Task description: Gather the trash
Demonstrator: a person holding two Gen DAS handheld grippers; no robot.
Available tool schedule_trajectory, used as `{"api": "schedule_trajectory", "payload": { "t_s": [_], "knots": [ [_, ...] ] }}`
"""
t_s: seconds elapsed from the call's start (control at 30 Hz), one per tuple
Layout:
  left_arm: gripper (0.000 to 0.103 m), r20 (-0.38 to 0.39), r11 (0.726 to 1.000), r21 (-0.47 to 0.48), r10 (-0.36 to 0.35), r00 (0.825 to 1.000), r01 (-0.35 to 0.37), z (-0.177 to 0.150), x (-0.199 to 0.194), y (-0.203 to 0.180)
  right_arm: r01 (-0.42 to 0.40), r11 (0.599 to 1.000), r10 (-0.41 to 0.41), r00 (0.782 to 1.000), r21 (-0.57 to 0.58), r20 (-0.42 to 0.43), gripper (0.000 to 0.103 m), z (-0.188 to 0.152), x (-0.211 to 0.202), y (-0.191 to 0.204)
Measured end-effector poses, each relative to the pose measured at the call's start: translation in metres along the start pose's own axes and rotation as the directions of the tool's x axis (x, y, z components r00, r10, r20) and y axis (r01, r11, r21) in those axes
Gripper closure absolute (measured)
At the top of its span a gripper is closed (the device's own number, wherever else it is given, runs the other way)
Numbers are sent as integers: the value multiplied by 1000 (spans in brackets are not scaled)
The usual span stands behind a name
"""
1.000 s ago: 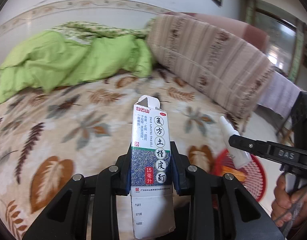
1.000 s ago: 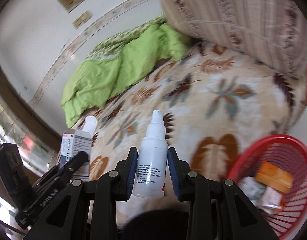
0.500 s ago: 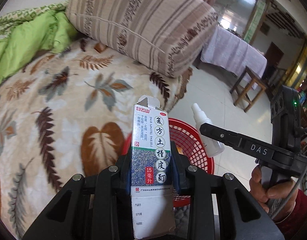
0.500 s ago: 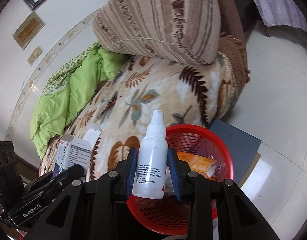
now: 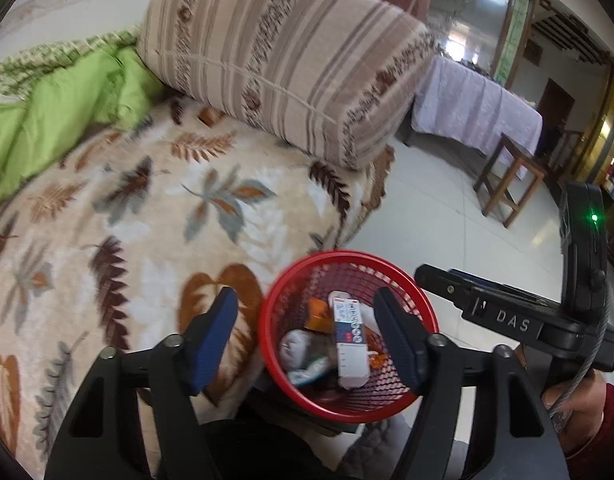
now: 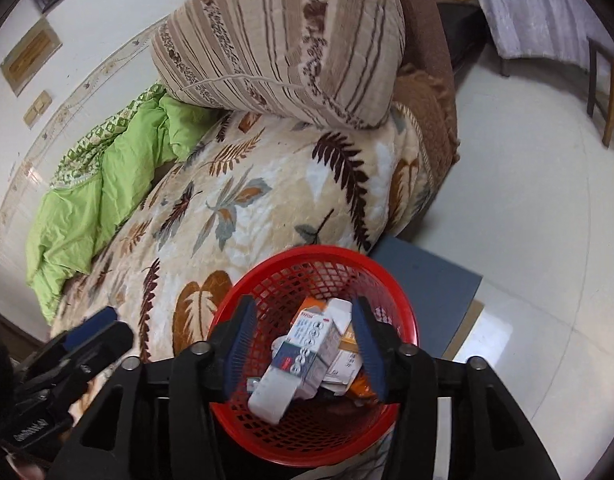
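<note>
trash: white cartons heaped in red basket | both grippers' jaws opening, empty

White capital letters "DAS" are printed on the side of the black plastic finger of the right gripper, seen at the right of the left wrist view. Small print is seen on the white cardboard medicine box lying in the red plastic mesh basket, but it cannot be read. Lettering on the black left gripper, at near left in the right wrist view, is too blurred to read.
</note>
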State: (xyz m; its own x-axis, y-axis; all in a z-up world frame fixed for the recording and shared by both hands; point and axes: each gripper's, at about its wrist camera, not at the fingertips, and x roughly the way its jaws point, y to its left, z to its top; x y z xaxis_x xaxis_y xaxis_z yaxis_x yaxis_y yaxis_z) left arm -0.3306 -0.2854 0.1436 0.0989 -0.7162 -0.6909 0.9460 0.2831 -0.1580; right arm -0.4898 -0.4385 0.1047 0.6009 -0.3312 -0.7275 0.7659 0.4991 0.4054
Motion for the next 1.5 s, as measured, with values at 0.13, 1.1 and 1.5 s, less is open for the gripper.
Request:
{"api": "schedule_trajectory", "payload": {
  "t_s": [0.13,1.1,1.5],
  "knots": [
    [18,81,996,-2,86,993,-86,-8,-36,16,132,987,-125,989,-91,80,30,-10,-16,35],
    [4,96,900,-68,435,895,-430,-93,-92,78,404,894,-367,908,-195,201,7,-86,-41,118],
    [4,93,899,-61,439,894,-435,-94,-89,75,397,896,-366,913,-197,178,7,-86,-36,115]
  ]
}}
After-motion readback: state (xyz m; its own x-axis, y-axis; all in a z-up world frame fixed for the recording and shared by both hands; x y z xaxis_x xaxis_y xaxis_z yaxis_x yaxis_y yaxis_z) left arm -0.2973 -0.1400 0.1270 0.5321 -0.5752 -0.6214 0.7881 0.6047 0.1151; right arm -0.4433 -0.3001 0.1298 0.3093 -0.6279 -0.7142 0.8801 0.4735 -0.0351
